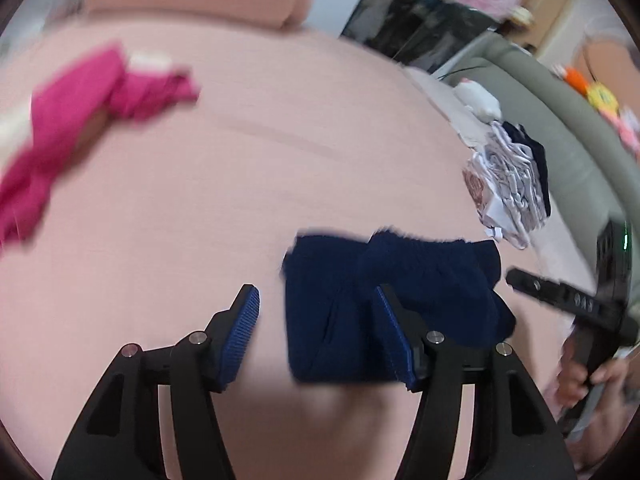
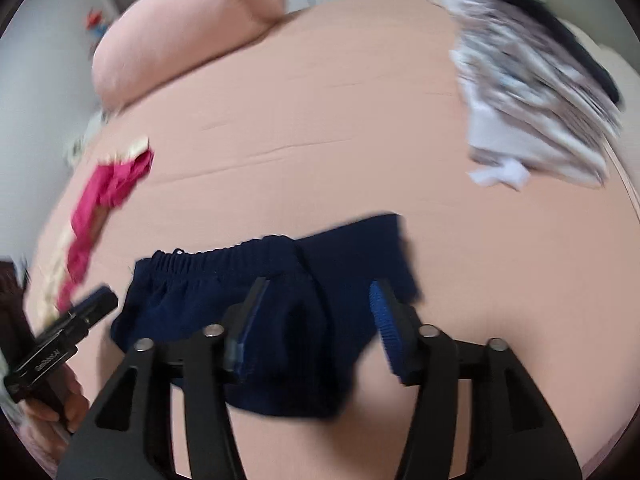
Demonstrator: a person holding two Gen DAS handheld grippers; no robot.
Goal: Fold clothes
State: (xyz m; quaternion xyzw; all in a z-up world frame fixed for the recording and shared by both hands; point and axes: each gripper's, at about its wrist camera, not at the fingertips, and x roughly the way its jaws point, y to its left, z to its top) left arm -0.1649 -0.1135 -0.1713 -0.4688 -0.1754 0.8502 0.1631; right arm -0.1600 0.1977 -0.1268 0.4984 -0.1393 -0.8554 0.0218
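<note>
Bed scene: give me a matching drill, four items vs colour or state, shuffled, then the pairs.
Things:
1. shorts
2. crumpled garment
3. pillow
4. left gripper

Colour or state:
A. magenta
B. open, holding nothing
C. navy, elastic waistband
D. pale pink, at the head of the bed

Pairs: 1-C, 2-A, 3-D, 4-B

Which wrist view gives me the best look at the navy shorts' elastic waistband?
Right wrist view: the navy shorts show their gathered waistband along the far edge, unobstructed. Left wrist view shows the shorts blurred, the waistband only as a soft ruffled edge, partly behind a finger.
</note>
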